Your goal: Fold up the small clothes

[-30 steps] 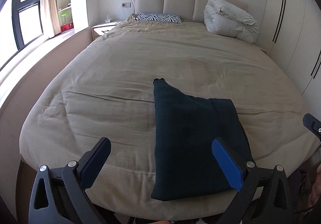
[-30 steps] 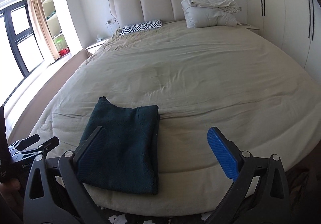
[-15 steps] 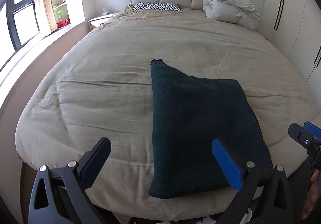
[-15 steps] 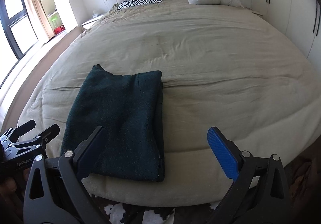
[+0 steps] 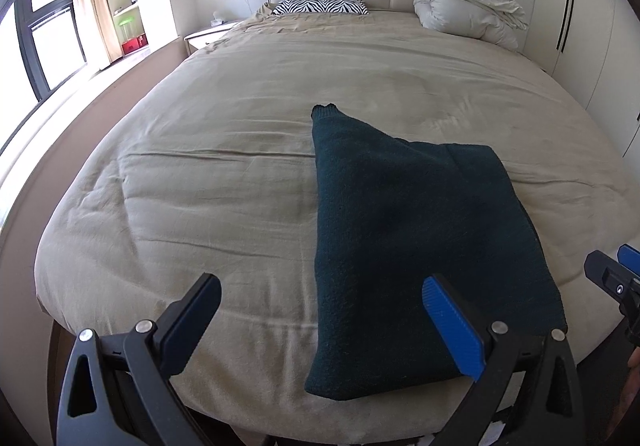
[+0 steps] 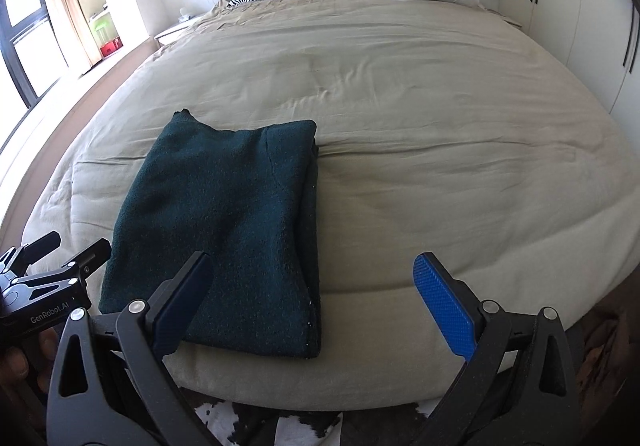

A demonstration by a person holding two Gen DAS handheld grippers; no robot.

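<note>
Folded sweater [image 5: 416,246] laid on bed [image 5: 224,174]; left gripper [image 5: 324,318] and right gripper [image 6: 316,294] held wide, empty, just before it.

The left gripper [image 5: 322,320] has black plastic arms with long holes cut in them and round silver screws. Its fingers [image 5: 452,328] have bright blue bumpy pads. The right gripper [image 6: 318,306] looks the same. At the lower left of the right view, white letters on black read "GenRobot.AI".
</note>
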